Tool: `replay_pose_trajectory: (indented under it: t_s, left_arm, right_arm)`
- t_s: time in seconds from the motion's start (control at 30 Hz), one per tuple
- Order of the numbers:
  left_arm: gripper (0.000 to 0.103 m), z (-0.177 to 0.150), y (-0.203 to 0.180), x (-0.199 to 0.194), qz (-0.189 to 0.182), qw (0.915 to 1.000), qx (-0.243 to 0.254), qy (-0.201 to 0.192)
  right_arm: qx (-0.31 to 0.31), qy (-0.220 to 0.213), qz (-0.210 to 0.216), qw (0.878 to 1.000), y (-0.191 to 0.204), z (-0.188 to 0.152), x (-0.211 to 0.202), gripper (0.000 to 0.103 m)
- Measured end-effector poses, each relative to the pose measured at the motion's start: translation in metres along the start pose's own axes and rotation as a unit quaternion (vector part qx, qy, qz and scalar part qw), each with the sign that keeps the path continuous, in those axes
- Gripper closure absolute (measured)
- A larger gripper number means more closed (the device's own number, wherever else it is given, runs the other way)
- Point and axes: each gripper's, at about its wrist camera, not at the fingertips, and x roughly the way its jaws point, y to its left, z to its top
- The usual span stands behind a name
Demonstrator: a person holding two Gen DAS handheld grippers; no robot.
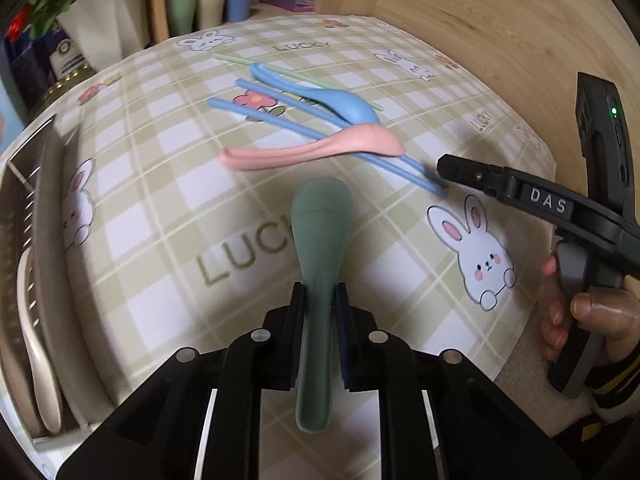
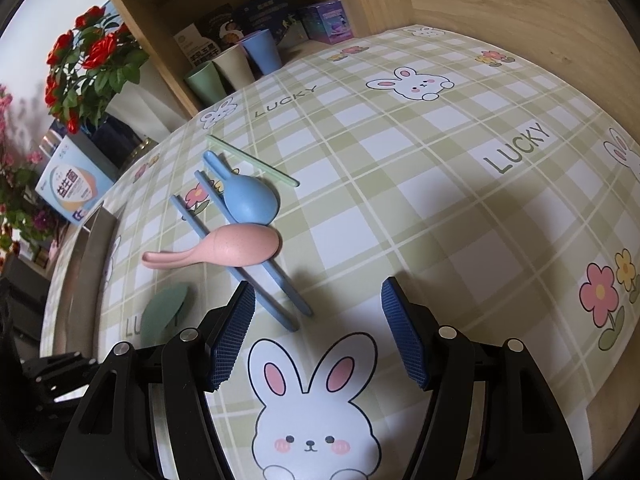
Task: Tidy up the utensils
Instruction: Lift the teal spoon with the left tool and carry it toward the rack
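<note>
Soft daylight, faint shadows, fisheye edge warp, slight blur.

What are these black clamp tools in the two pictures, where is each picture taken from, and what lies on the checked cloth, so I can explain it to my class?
A person holds a trigger-operated clamp in each hand, each carrying a camera looking along its fingers. In the left camera's picture, the left gripper is shut on a green spoon. The right camera's picture shows the right gripper open and empty above the tablecloth. On the cloth lie a pink spoon, a blue spoon, blue chopsticks and one green chopstick. A rack stands at the left.
</note>
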Motion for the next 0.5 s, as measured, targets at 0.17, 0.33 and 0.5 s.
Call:
replay_pose_trajectory:
  t_s: [0.17, 0.33, 0.5]
  left_arm:
    - [0.071, -0.007, 0.003, -0.006, 0.014, 0.9999, 0.003, 0.006]
    - [0.059, -0.017, -0.002, -0.01, 0.044, 0.9978, 0.037, 0.032]
    - [0.056, -0.023, 0.001, -0.011, 0.064, 0.9964, 0.041, 0.039]
  right_arm:
    - [-0.005, 0.001, -0.001, 1.0, 0.002, 0.0, 0.001, 0.039]
    - [-0.004, 0.0, -0.001, 1.0, 0.003, 0.0, 0.0, 0.039]
    - [-0.005, 0.001, -0.001, 1.0, 0.003, 0.0, 0.0, 0.039]
